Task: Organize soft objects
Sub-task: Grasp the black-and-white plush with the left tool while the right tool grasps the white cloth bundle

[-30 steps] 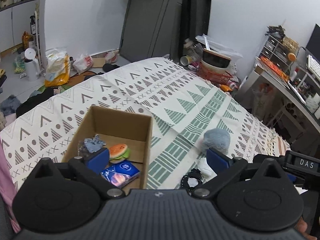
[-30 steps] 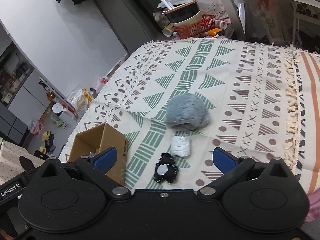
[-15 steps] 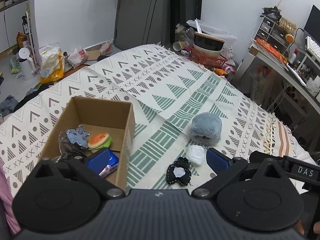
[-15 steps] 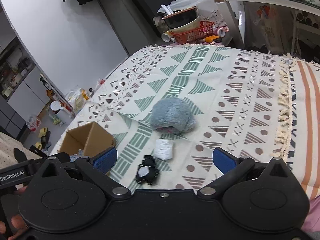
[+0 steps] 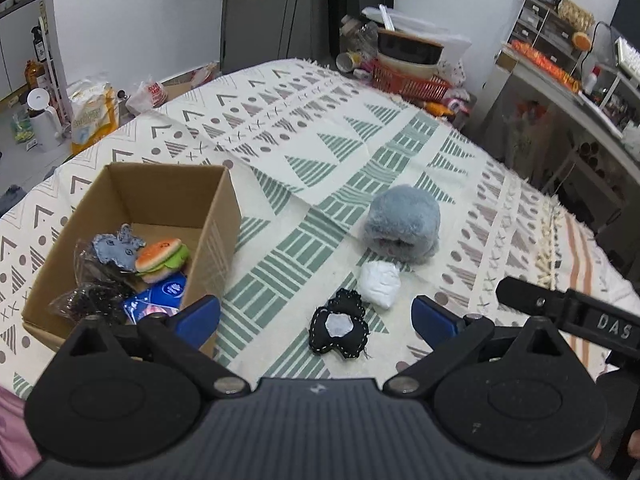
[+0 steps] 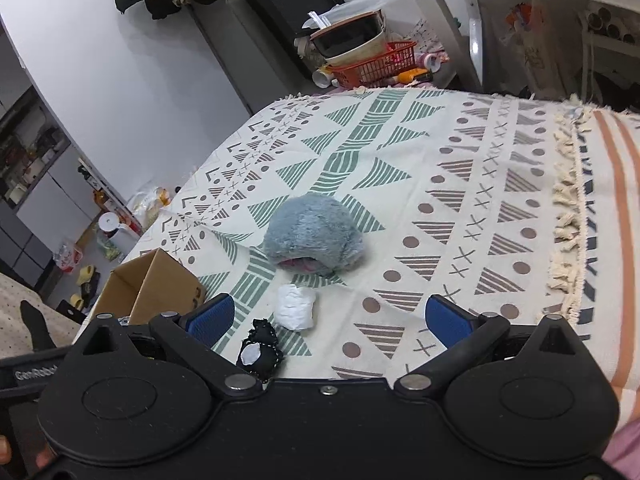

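An open cardboard box [image 5: 216, 216] [image 6: 160, 280] stands on the patterned bedspread at the left. Inside lie a burger plush [image 5: 162, 259], a grey-blue felt toy [image 5: 116, 250], a blue packet [image 5: 160, 296] and a dark bagged item [image 5: 92, 294]. On the cloth lie a fluffy grey plush [image 5: 404, 222] [image 6: 314, 234], a small white soft piece [image 5: 379, 283] [image 6: 295, 306] and a black felt piece with a pale patch [image 5: 340, 329] [image 6: 256, 350]. My left gripper [image 5: 316, 316] hangs open above the black piece. My right gripper [image 6: 330, 316] is open, just right of the white piece.
The bedspread [image 5: 320, 148] is fringed at its right side [image 6: 568, 216]. Beyond the bed sit a red basket with bowls [image 5: 408, 76], a desk with clutter [image 5: 560, 76], and bags and a kettle on the floor at left [image 5: 40, 120]. The other gripper's bar [image 5: 568, 312] crosses the right.
Both grippers have shifted right and nearer to the loose items; the box now sits further left in both views. Both stayed open and nothing was picked up.
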